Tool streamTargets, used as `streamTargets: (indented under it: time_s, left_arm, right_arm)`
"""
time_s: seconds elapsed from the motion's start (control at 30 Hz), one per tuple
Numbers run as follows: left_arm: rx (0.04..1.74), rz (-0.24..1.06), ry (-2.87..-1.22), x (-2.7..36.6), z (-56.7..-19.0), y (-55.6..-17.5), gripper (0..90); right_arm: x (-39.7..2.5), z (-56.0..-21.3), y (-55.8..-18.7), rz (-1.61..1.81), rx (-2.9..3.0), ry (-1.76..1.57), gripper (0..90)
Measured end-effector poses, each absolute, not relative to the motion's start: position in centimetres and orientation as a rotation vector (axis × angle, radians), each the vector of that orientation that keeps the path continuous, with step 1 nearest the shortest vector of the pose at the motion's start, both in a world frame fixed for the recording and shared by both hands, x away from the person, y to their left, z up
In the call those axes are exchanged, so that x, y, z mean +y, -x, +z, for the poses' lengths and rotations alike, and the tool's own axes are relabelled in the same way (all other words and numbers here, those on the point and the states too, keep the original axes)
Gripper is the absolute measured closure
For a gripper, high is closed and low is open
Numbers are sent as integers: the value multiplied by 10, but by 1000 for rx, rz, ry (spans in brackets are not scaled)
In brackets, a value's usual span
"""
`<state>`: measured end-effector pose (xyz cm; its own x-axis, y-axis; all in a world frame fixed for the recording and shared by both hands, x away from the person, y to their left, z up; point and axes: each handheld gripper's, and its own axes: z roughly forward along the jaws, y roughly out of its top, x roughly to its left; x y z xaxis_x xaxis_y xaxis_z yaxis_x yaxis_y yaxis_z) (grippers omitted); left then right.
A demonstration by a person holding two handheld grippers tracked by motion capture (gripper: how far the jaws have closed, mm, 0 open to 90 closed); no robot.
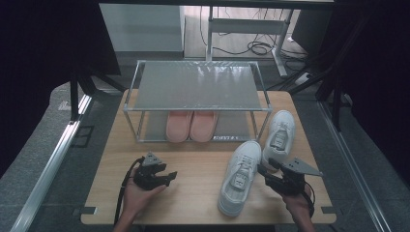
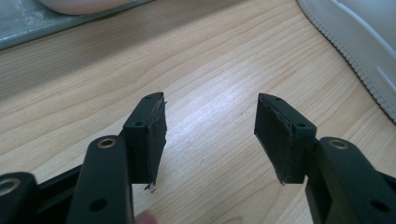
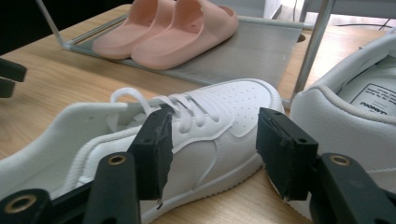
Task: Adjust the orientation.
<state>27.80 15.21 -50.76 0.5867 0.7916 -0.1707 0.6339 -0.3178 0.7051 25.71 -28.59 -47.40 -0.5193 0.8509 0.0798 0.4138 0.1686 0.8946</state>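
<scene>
Two slippers (image 1: 191, 126) half-hidden under rack (image 1: 196, 84)

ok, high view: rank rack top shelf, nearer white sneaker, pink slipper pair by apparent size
1. Rack top shelf, clearly the largest.
2. Nearer white sneaker.
3. Pink slipper pair, though the shelf hides its back part, so this place is unsure.
</scene>
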Motion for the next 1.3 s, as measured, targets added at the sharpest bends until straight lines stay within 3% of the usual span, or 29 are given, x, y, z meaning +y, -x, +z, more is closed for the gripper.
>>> streamTargets:
  time_s: [0.23,0.33,0.4,0.43,0.63,1.3]
  left_arm:
    - [1132,258,-2070,151,-512,-277,436]
    - [1137,258,-2062,153,-511,-276,435]
    - [1140,260,-2057,155,-510,-277,435]
    - [1147,261,-2051,156,-510,-277,435]
    - [1168,261,-2057,156,-512,-278,437]
    - [1153,234,-2088,150,-517,-278,434]
  right_arm:
    - [-287,-473,-255,1321,2020,-1198,577]
    - [-284,-472,-254,1340,2040,-1186,694]
    - [-284,-471,-253,1343,2049,-1178,725]
    - [-282,-470,-252,1352,2071,-1163,790]
    - [-266,-467,-246,1369,2131,-1092,877]
    - [-207,-462,-227,1384,2335,-897,899]
